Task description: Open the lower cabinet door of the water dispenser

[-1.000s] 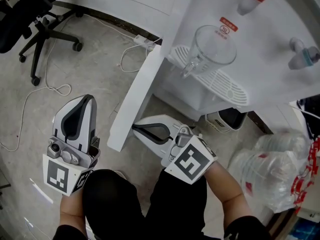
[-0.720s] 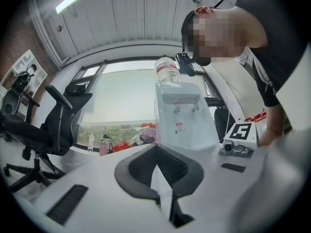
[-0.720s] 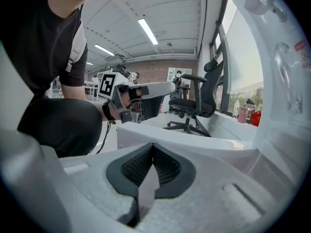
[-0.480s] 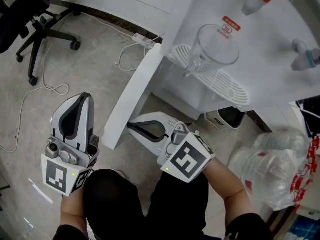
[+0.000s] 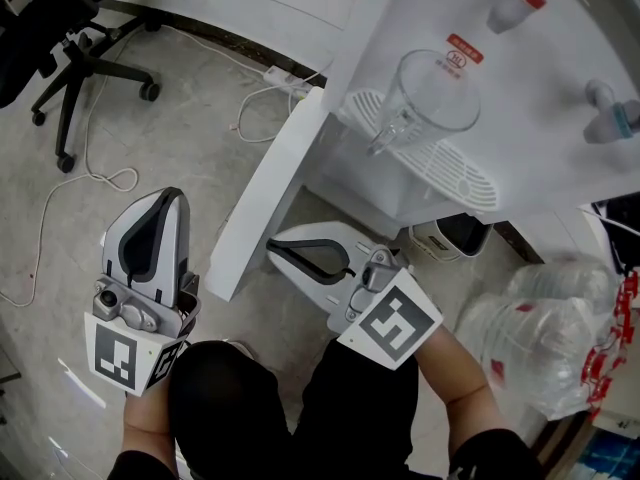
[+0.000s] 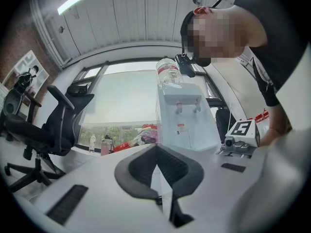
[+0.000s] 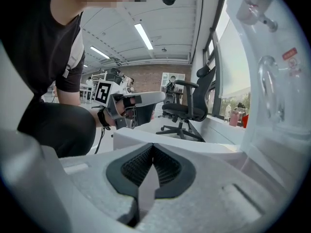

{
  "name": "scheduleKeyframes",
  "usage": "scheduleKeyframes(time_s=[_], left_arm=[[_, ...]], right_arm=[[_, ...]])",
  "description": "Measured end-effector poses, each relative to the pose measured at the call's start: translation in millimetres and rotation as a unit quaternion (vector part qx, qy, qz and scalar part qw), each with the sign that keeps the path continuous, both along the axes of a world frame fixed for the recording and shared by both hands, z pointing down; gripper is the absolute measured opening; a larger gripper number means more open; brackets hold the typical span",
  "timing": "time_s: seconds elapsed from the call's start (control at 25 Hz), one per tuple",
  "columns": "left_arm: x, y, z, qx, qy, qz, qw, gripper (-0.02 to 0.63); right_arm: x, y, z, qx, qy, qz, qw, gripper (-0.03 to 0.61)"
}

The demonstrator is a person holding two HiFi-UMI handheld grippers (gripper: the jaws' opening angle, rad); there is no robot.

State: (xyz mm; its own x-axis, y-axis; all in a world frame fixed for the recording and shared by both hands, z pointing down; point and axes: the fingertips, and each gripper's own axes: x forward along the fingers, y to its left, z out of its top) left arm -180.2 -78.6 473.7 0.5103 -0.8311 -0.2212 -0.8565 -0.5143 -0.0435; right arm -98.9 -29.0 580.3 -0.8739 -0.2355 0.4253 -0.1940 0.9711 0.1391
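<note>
A clear glass jug [image 5: 428,96] sits on the slotted drip tray [image 5: 462,175] of the white water dispenser [image 5: 545,78], upper right; its white lower door [image 5: 270,193] juts toward centre; black swivel chair [image 5: 70,33], upper left.

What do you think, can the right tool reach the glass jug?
Probably yes: the shut right tool sits beside the open door, below the jug, and nothing seems to stand between them.

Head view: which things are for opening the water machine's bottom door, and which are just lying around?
For the job:
water dispenser
lower cabinet door, already swung open
right gripper, shut, near the door

Just lying about:
glass jug on the drip tray
office chair
power strip
plastic bags
</note>
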Motion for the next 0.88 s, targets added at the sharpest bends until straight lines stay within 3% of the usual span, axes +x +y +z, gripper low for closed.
scheduleKeyframes(time_s=[0.2, 0.36, 0.52, 0.88], left_arm=[[-4, -2, -6, -0.001, -0.006, -0.006, 1.0000, 0.008], [-9, -1, -5, -0.032, -0.039, -0.022, 0.9985, 0.008], [3, 11, -6, -0.069, -0.087, -0.015, 0.9937, 0.008], [34, 21, -81, -0.091, -0.076, 0.003, 0.9930, 0.006]], right_arm=[[13, -1, -2, -0.011, -0.008, 0.027, 1.000, 0.005], [16, -15, -41, -0.023, -0.123, 0.092, 0.988, 0.005], [29, -35, -81, -0.024, -0.165, 0.132, 0.977, 0.005], [69, -32, -149, -0.034, -0.139, 0.232, 0.962, 0.005]])
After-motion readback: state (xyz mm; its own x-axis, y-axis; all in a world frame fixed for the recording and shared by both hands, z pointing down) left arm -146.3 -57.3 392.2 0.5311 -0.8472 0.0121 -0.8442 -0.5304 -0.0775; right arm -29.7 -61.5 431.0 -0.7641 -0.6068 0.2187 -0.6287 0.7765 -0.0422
